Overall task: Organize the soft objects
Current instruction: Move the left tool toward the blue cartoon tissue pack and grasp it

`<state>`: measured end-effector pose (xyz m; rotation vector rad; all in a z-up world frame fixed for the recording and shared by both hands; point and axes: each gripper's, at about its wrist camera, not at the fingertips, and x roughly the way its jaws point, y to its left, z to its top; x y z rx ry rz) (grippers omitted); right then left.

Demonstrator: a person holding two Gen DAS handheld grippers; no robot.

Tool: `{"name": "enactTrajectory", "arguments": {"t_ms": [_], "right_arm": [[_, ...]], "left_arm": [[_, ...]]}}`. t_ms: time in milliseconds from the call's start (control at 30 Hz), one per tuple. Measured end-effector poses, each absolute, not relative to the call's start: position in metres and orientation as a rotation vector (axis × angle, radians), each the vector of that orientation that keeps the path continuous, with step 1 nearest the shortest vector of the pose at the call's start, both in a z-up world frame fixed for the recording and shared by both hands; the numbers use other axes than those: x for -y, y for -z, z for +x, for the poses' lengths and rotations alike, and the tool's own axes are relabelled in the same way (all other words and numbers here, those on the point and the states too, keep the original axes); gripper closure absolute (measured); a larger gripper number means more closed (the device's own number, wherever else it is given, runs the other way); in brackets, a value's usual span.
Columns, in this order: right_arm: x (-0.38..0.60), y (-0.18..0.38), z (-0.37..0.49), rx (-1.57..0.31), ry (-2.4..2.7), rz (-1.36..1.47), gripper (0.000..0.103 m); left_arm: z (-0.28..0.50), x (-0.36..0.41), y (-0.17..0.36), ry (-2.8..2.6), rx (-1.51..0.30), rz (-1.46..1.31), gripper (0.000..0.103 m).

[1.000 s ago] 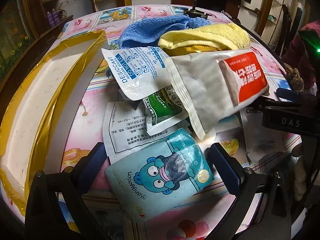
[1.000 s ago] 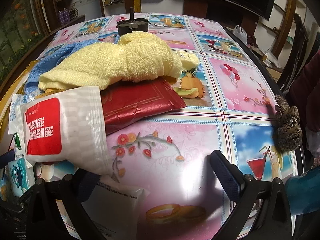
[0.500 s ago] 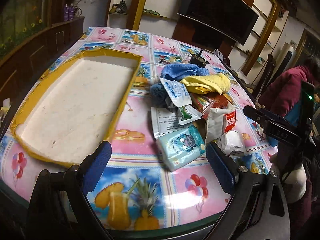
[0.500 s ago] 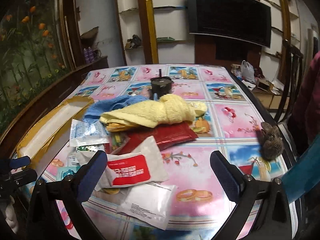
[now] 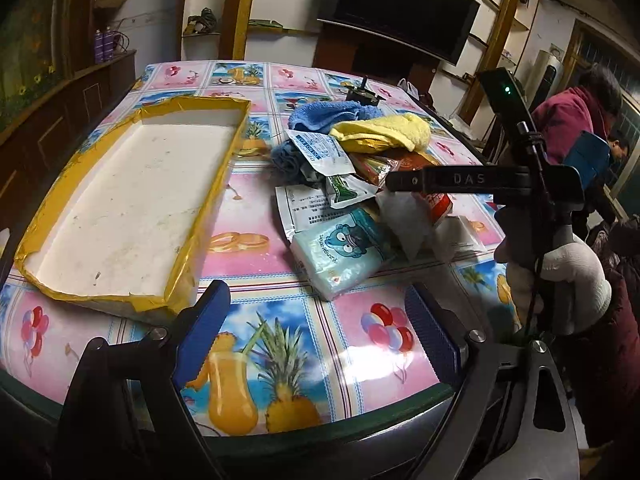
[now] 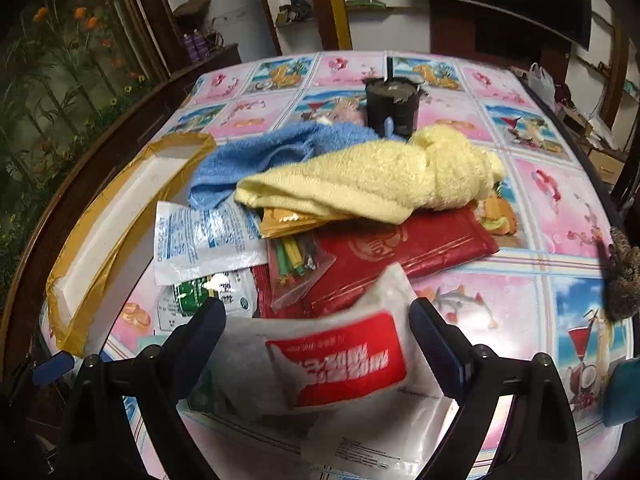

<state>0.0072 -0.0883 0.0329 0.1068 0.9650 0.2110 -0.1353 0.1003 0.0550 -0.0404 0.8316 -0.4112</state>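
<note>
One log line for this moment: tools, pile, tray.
left tool: closing, empty | right tool: closing over white-red pouch, not gripped | tray: holds nothing | yellow towel: on pile

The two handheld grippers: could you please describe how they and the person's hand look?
Each gripper, left and right, has a black frame with silver screws and two fingers carrying ribbed blue pads. Seen from the left wrist, the right gripper bears raised "DAS" lettering, a thin black cable and a green light. The hand gripping it wears a white knitted glove and a dark maroon sleeve.
</note>
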Motion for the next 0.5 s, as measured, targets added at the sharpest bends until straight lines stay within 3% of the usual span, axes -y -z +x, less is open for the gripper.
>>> {"name": "enactTrajectory", "arguments": {"t_ms": [200,500], "right_arm": [[0.092,-0.019,-0.031,-1.029,-0.229,-0.052,0.011],[0.148,-0.035,-0.049,-0.955,-0.223,0.150,0.009]], "left_arm": [[-0.131,-0.090,-0.058,0.463,-0.837,-0.002,0.013],[-0.074,-0.028,-0.039,0.448,-0.813,0.238,0.013]]}}
